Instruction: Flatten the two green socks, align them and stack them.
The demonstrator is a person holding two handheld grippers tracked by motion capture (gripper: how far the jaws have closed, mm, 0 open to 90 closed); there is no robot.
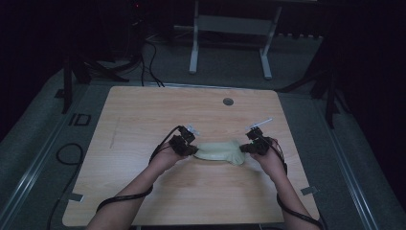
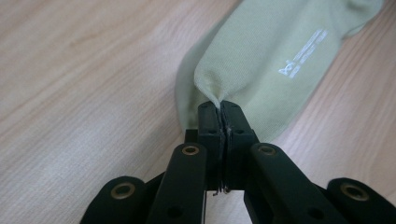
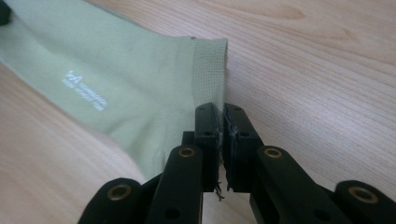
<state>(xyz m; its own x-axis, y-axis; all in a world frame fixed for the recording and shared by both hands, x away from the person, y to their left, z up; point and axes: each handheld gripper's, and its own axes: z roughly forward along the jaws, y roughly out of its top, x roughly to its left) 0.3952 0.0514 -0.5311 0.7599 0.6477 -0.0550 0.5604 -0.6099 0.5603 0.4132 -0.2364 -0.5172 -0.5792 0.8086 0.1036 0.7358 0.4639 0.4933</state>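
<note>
Pale green sock (image 1: 219, 152) lying mid-table (image 1: 143, 110), stretched between tongs. Left gripper (image 2: 219, 108) clamped on toe end, right gripper (image 3: 221, 112) clamped on ribbed cuff (image 3: 210, 70). Light, soft, stretchy; probably best pinched at ends.

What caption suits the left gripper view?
Left gripper pinching the toe end of a pale green sock on the wooden table.
</note>
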